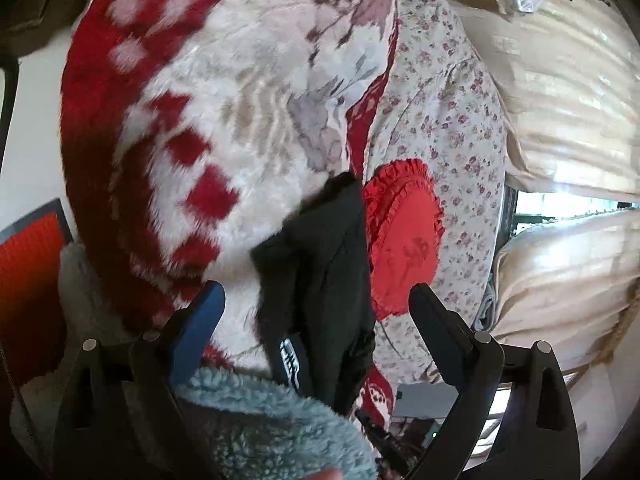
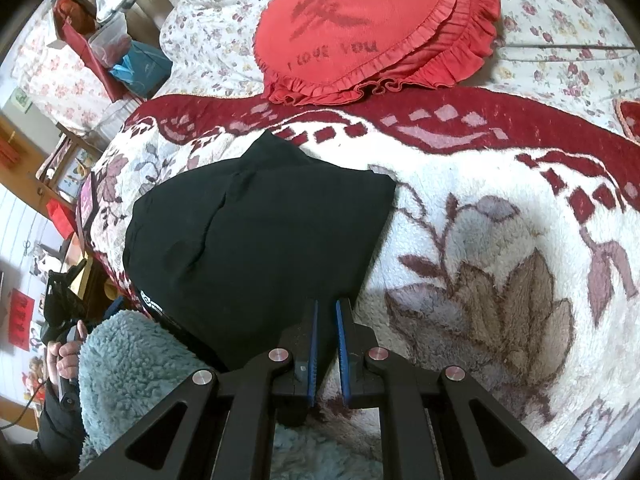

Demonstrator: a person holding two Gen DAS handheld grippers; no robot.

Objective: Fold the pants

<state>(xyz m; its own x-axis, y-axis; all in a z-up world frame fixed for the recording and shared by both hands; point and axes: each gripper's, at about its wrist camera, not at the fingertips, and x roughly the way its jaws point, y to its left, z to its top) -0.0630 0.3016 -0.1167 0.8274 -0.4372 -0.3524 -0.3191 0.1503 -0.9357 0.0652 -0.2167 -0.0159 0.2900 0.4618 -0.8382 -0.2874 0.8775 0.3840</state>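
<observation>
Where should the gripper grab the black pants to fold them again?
Probably the black pants at the near right corner, just ahead of the right gripper. The edge there lies flat on the blanket, uncovered, so come in low from the near side.

Left gripper (image 1: 316,300): black plastic linkage arms, round silver pivot screws, one blue finger pad (image 1: 200,328). Right gripper (image 2: 327,320): matching black arms, four silver screws, two ribbed blue pads. Sleeve (image 2: 128,368), lower left of frame: fluffy pale teal fleece. Left hand (image 2: 66,356): bare skin.
</observation>
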